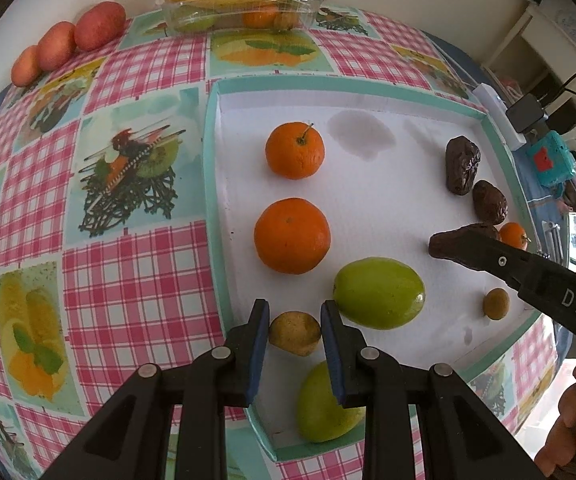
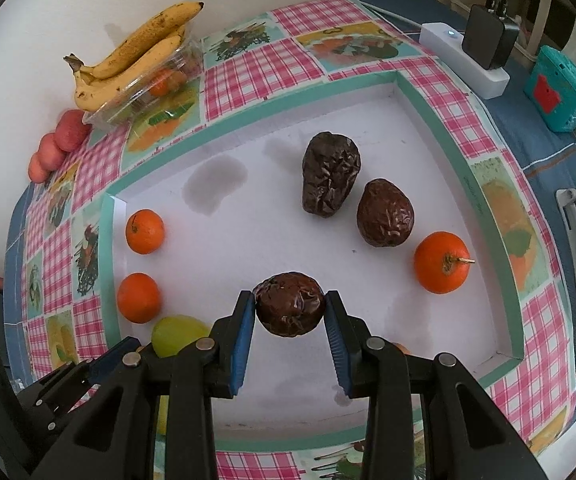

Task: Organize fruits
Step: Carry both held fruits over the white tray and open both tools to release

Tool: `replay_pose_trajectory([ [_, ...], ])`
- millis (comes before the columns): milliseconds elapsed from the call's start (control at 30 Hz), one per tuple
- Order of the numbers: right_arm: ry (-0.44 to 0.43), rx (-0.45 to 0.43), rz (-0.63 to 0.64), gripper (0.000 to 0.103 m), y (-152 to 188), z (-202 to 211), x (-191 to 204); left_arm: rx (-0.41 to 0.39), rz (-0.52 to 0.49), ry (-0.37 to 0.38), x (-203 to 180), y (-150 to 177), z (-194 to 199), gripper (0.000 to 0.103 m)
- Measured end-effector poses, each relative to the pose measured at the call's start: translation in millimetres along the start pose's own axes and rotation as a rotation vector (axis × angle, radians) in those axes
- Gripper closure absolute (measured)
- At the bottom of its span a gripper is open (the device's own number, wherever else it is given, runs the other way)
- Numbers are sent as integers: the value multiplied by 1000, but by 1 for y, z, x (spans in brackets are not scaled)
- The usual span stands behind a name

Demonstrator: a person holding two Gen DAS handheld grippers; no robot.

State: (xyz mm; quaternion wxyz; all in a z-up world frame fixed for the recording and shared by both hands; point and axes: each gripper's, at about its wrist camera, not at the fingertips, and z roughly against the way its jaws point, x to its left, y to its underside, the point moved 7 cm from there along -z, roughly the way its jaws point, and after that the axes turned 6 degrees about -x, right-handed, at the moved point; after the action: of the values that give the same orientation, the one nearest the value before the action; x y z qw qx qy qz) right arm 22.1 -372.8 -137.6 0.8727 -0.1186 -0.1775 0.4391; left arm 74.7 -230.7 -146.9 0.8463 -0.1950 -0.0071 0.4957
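The right gripper (image 2: 290, 311) clamps a wrinkled date (image 2: 290, 305) above the white tray (image 2: 427, 96). The left gripper (image 1: 294, 328) brackets a small yellow-brown fruit (image 1: 294, 333), contact unclear. A checked tablecloth (image 1: 136, 264) lies beneath.

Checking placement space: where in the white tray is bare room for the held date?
Free: the tray middle, between the two oranges and the dates. Also the floor ahead of the right gripper. Crowded: the near-left corner around the green fruit and left gripper.

Two black claws (image 1: 294, 330) (image 2: 290, 310); blue ribbed pads (image 1: 259, 354); silver rivets; white "DAS" lettering
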Motion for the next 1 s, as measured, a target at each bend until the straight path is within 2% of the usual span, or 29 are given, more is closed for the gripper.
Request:
replay_pose_trajectory([
  [1000,52,77,68,66,8,-8,0,22,29,26,1,2,4,73],
])
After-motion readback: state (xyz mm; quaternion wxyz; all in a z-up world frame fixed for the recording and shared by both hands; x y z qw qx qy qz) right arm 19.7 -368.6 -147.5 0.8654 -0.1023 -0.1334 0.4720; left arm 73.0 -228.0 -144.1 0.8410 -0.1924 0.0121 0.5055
